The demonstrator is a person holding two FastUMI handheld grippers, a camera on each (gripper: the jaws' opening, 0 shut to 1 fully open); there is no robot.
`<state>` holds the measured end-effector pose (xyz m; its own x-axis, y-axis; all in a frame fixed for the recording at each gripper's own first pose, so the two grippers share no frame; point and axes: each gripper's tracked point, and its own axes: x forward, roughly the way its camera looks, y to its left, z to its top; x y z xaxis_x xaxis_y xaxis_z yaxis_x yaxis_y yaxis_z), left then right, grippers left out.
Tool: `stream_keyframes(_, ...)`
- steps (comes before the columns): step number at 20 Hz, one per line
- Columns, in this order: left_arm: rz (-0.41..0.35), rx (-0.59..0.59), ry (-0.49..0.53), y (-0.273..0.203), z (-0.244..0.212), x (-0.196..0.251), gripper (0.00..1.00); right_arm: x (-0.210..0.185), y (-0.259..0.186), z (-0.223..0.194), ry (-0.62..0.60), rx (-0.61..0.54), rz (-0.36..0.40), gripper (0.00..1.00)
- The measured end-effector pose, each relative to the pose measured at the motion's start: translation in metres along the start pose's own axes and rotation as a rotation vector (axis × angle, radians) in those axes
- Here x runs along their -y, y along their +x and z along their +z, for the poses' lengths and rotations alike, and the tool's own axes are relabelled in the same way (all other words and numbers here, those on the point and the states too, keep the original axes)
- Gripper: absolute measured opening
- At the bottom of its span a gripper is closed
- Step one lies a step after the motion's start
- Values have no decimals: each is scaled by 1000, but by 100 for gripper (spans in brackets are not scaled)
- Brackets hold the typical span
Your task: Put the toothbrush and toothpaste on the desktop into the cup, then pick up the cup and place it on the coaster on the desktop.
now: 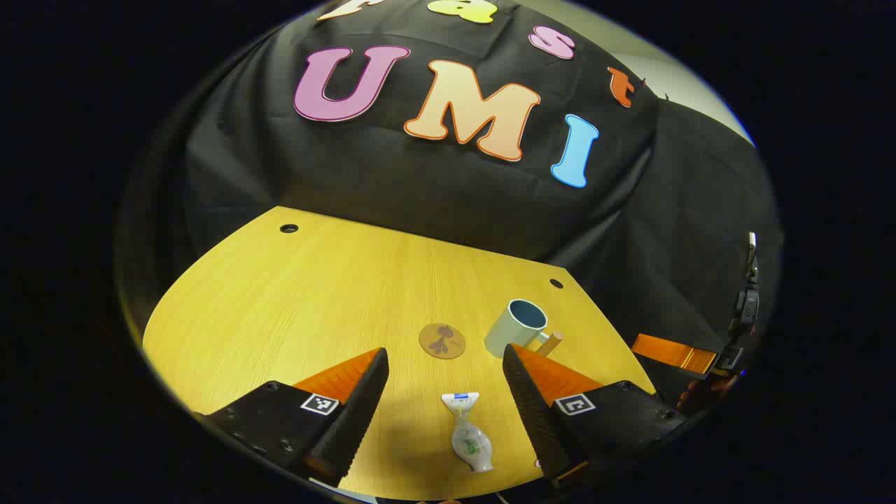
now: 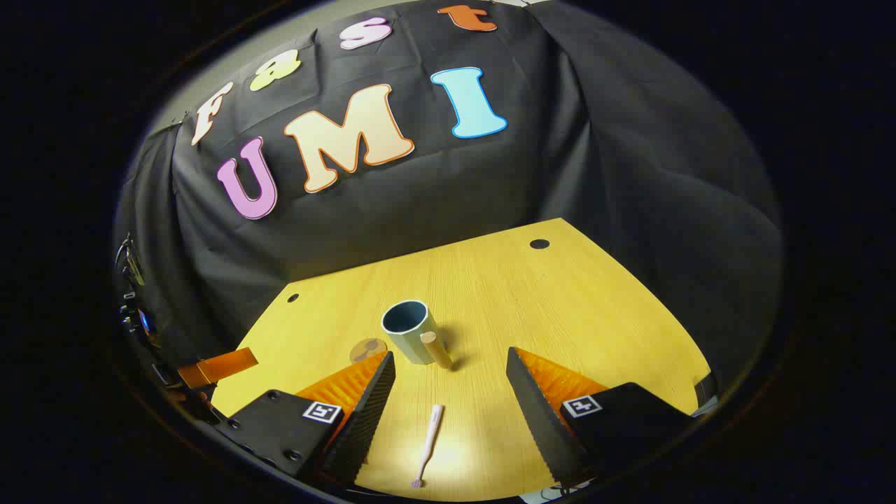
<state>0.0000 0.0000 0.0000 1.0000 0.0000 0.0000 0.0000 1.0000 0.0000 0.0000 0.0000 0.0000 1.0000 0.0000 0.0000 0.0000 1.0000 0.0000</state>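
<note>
Hovering wide open and empty, left gripper [image 1: 446,409] over toothpaste [image 1: 467,434], right gripper [image 2: 451,413] over toothbrush [image 2: 428,434]; either slim item could slip when pinched, or topple the cup [image 2: 410,330].

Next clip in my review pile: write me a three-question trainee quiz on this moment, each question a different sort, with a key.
1. True or false: the toothpaste already sits inside the cup.
2. Which item lies on the desktop between the right gripper's open fingers? A) toothbrush B) coaster C) cup
3. Fill in: in the left gripper view, the coaster lies to the ___ of the cup.

Key:
1. False; it lies on the desktop between the left gripper's open fingers.
2. A, the toothbrush.
3. Left.
</note>
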Motion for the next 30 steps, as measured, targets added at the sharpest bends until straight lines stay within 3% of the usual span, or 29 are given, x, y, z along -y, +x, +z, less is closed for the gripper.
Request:
stream_keyframes(18,29,-64,-1,16,-17,-12,95,-2,10,-8,-5,-35,0,98)
stream_keyframes(27,72,-122,-16,19,-36,-26,96,-9,40,-45,-60,-216,-22,98)
stream_keyframes(28,77,-130,-20,18,-37,-27,96,-9,43,-49,-69,-240,-27,94)
stream_keyframes(30,90,-142,-23,19,-43,-31,96,-11,49,-65,-89,-295,-33,98)
